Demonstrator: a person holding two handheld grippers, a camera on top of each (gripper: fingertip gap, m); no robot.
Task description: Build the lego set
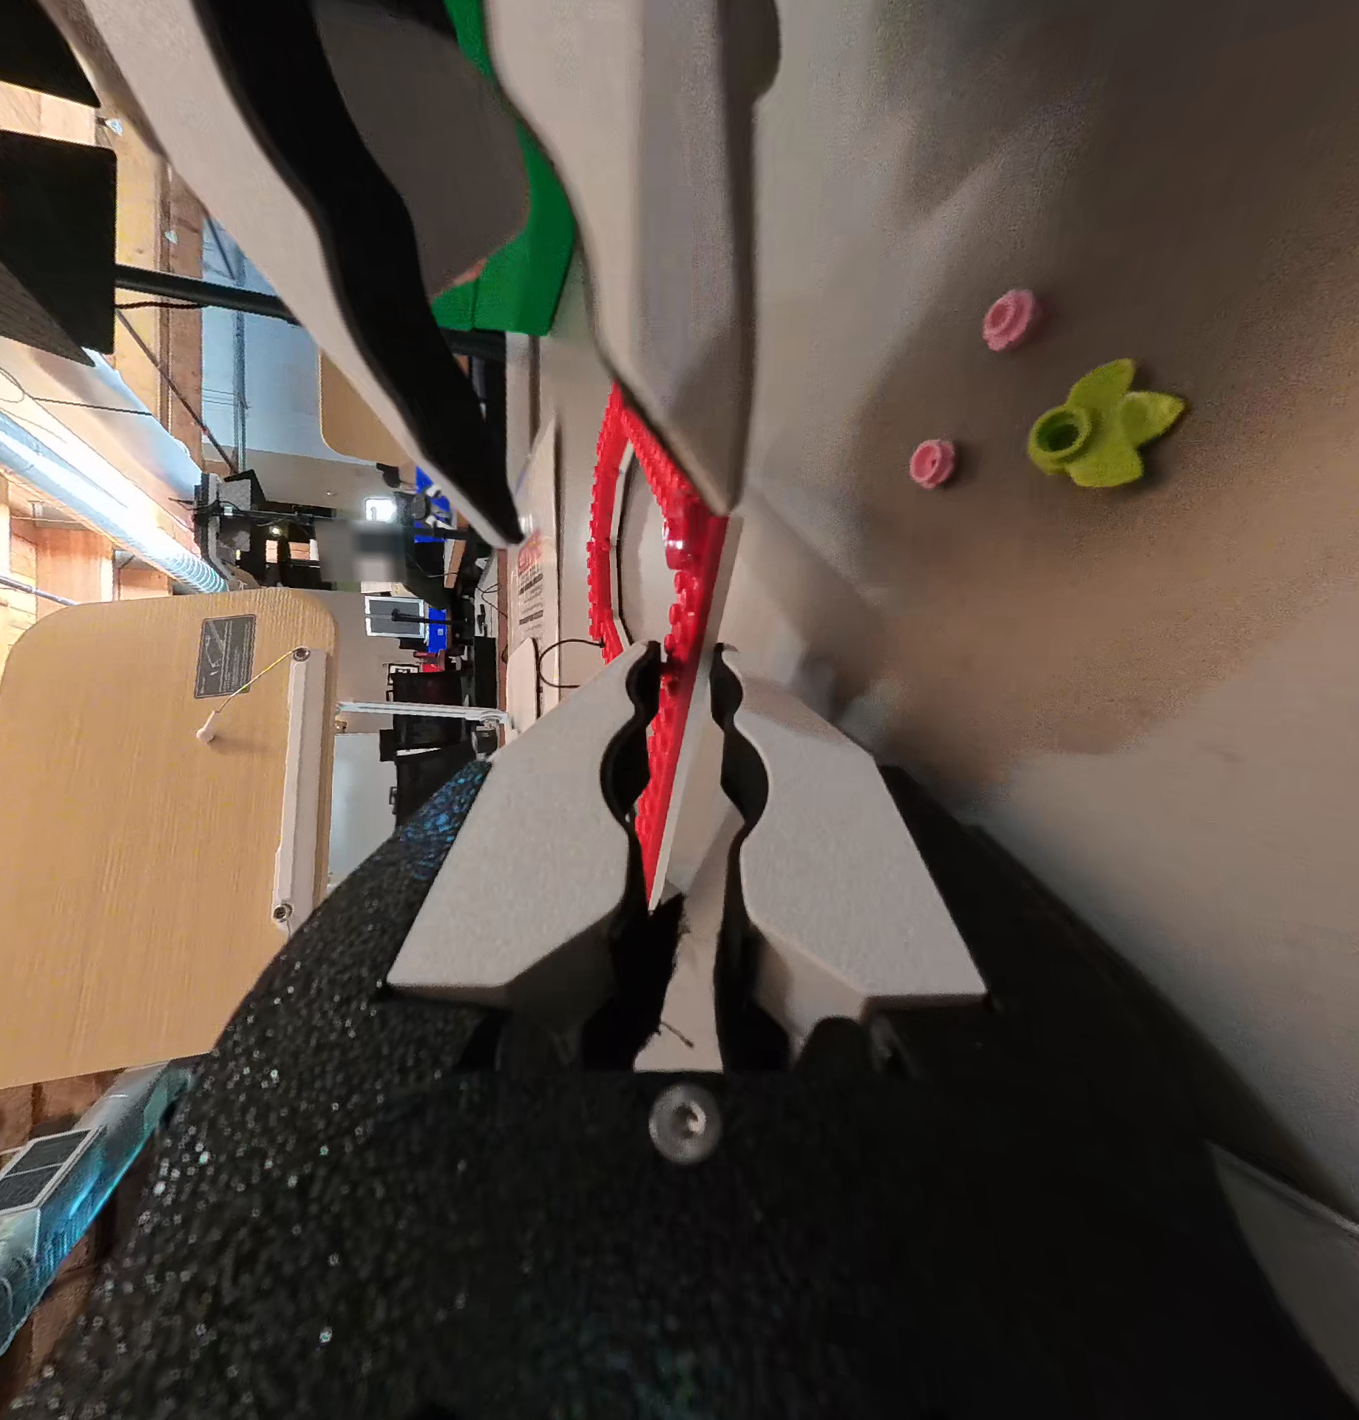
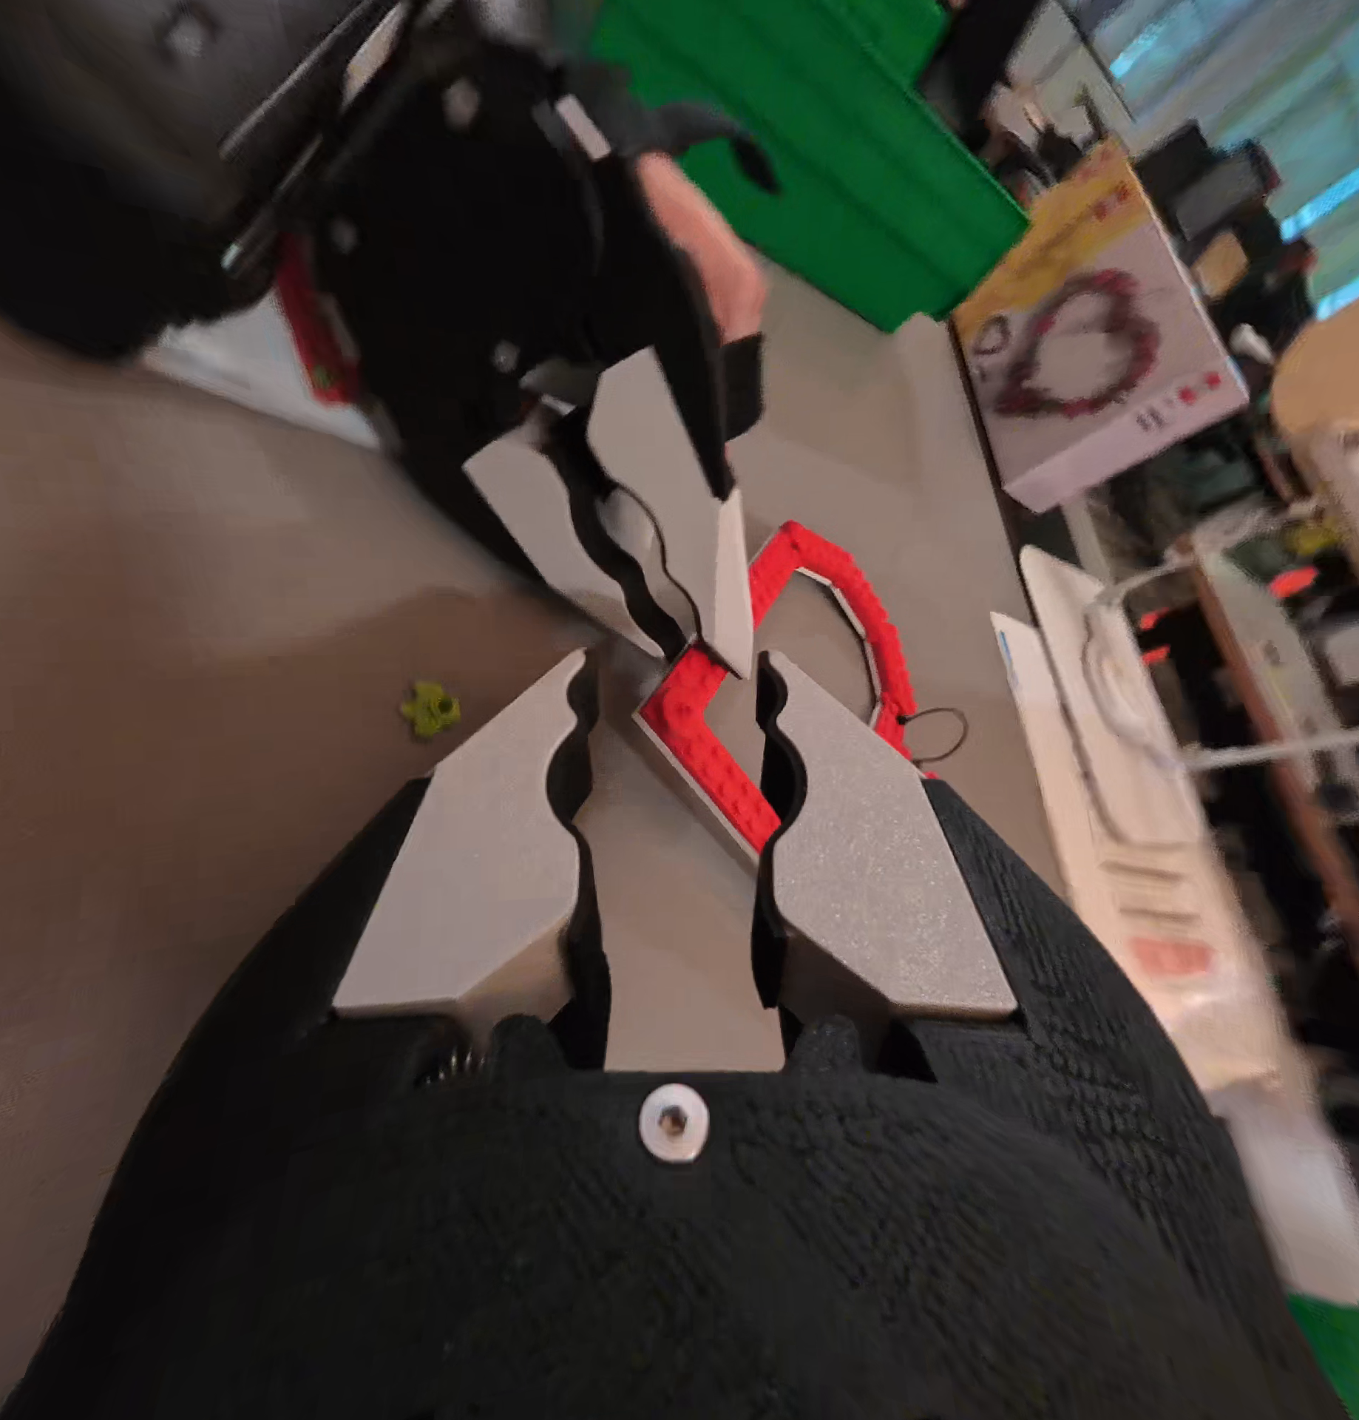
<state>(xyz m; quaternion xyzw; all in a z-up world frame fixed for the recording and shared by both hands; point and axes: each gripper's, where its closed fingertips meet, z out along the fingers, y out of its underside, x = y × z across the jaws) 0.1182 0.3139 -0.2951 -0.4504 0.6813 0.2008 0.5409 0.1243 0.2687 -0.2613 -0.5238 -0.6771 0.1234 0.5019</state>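
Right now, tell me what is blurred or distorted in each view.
Left wrist view: rolled sideways; the right hand-held gripper up close is soft, while the lime leaf piece is sharp. Right wrist view: motion blur smears the box and the left hand-held gripper; wide-angle bending at the edges.

This looks like a lab or open workshop: exposed silver ducting (image 1: 85,476) runs along brick walls, and monitors and dark equipment racks (image 1: 400,615) crowd the far end. Pale wooden tabletops (image 1: 123,830) stand about. Past the grey counter (image 2: 200,538), green bins (image 2: 799,154) and a boxed kit (image 2: 1083,323) sit among cables.
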